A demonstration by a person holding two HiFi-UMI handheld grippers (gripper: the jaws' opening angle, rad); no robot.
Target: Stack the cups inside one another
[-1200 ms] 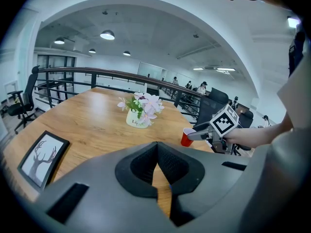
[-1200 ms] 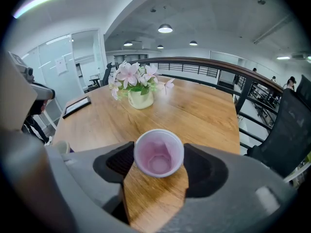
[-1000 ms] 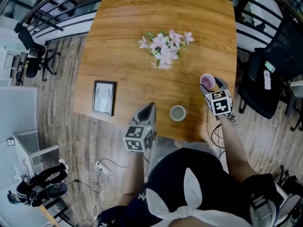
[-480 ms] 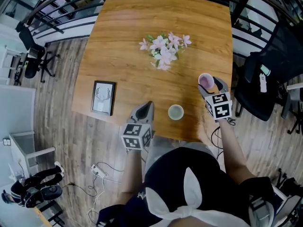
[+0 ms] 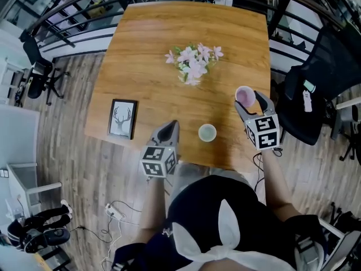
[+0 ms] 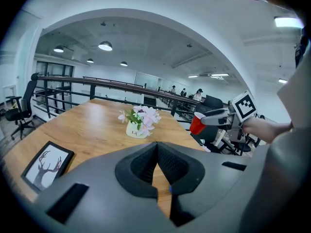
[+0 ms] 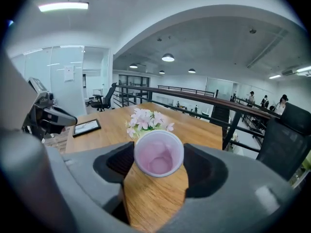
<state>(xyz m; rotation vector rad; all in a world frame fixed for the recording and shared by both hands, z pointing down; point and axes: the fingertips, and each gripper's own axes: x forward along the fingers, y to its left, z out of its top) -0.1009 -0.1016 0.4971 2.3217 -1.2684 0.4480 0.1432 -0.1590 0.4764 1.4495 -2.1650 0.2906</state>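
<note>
Red plastic cup [image 5: 244, 96] with a pale pink inside is clamped between the 2 fingers of our right gripper [image 5: 248, 99]. The fingers press on its sides, and its open mouth faces the camera in the right gripper view. In the left gripper view we see it held up, clear of the tabletop. Our left gripper [image 5: 167, 131] hangs at the near edge of the square wooden table [image 5: 146, 49] with its 2 fingers together and nothing between them. Reading from the white pot of pink flowers [image 5: 192, 64], the red cup is at 4 o'clock, the pale greenish round cup [image 5: 207, 132] stands upright on the table at 6 o'clock, and the black-framed deer picture [image 5: 122, 118] lies flat at 8 o'clock. The left gripper is at 9 o'clock from the pale cup, apart from it.
</note>
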